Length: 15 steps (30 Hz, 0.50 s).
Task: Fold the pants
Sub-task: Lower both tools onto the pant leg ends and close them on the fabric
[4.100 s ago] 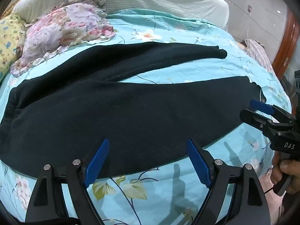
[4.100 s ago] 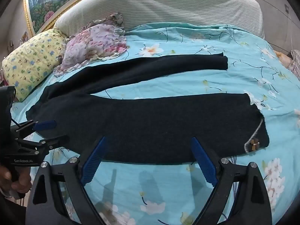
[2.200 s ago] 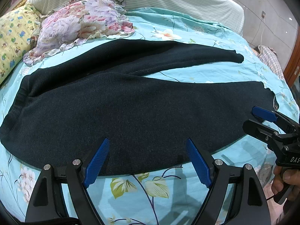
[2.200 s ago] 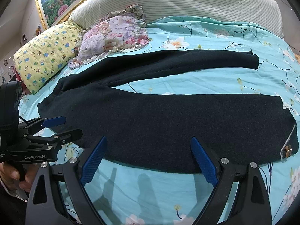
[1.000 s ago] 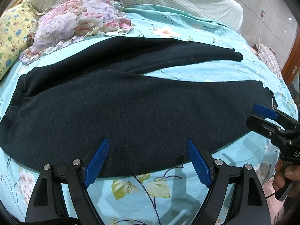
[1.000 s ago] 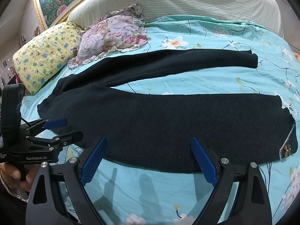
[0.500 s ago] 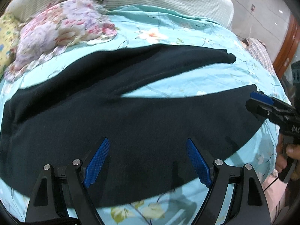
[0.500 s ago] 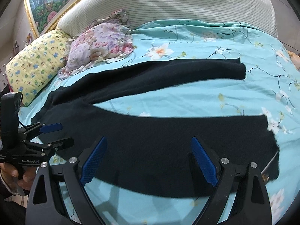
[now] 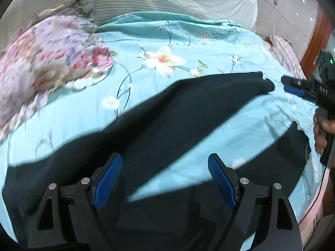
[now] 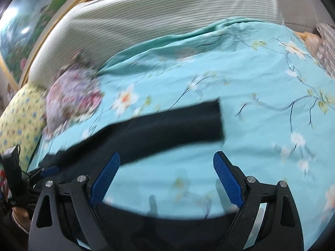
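Both grippers have swung forward over the bed since half a second ago; earlier they hovered at the near edge of the pants (image 9: 171, 113), and now the near leg lies under and behind them while the far leg fills the middle of each view; both pictures are smeared with motion blur, so the sweep looks quick; I judge this as a reach toward the far leg, to take it and bring it over onto the near one, the first lengthwise fold, which is not yet made

The left gripper (image 9: 165, 179) is spread wide with nothing between its blue ribbed pads, hanging above the crotch where the two legs part; the right gripper (image 10: 167, 177) is likewise spread and empty, above the bare sheet between the legs, with the far cuff just ahead of it; in the left view the right gripper appears from the side, near that same cuff, held by a hand (image 9: 321, 131)

The pants are a thick, matte, very dark knit, soft and heavy-looking, spread flat in a wide V on the bed (image 9: 188, 48); the far cuff ends in a straight, square edge; the sheet is smooth turquoise cotton printed with pale blossoms and thin dark branches, lightly creased; at the head lie a frilled flowered pillow (image 9: 48, 58) and a yellow patterned pillow (image 10: 18, 117), against a padded headboard with fine stripes (image 10: 167, 10)
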Each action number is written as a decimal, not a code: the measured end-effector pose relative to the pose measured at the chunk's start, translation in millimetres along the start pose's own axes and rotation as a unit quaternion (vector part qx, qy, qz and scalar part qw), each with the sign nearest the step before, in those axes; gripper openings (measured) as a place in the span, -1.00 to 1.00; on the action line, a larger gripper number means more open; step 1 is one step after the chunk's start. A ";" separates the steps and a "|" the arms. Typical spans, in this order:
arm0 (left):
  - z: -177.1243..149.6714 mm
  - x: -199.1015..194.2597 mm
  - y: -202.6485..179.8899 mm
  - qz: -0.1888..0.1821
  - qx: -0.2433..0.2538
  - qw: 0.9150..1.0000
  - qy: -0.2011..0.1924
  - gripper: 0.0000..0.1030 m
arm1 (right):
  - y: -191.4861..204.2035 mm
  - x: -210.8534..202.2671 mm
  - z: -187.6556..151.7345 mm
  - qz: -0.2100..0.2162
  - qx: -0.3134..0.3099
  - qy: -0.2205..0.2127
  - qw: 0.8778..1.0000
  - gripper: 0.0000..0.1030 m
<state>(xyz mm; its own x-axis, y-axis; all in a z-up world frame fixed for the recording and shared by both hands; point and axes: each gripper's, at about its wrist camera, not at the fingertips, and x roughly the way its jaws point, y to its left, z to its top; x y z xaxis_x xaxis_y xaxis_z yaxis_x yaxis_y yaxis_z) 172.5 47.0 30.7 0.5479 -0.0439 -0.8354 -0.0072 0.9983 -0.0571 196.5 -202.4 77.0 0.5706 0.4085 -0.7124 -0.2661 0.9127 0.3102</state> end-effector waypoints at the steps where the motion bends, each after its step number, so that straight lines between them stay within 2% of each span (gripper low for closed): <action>1: 8.3 6.5 1.6 0.003 0.004 1.000 0.002 0.64 | -5.3 4.7 8.7 -0.001 0.005 0.001 1.000 0.77; 8: 50.8 47.5 18.8 0.000 0.017 1.000 0.018 0.64 | -34.3 42.9 54.5 -0.009 0.012 0.020 1.000 0.74; 15: 79.3 80.5 26.7 -0.009 0.044 0.998 0.038 0.64 | -61.0 87.2 73.9 -0.017 0.012 0.078 0.997 0.20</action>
<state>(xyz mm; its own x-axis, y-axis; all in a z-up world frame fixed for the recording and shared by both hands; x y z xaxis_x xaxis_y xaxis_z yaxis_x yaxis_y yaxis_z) 282.8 73.0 5.3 0.4820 -0.0609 -0.8740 0.0779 0.9966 -0.0265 319.9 -221.6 42.5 0.4498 0.3724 -0.8118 -0.2288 0.9266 0.2983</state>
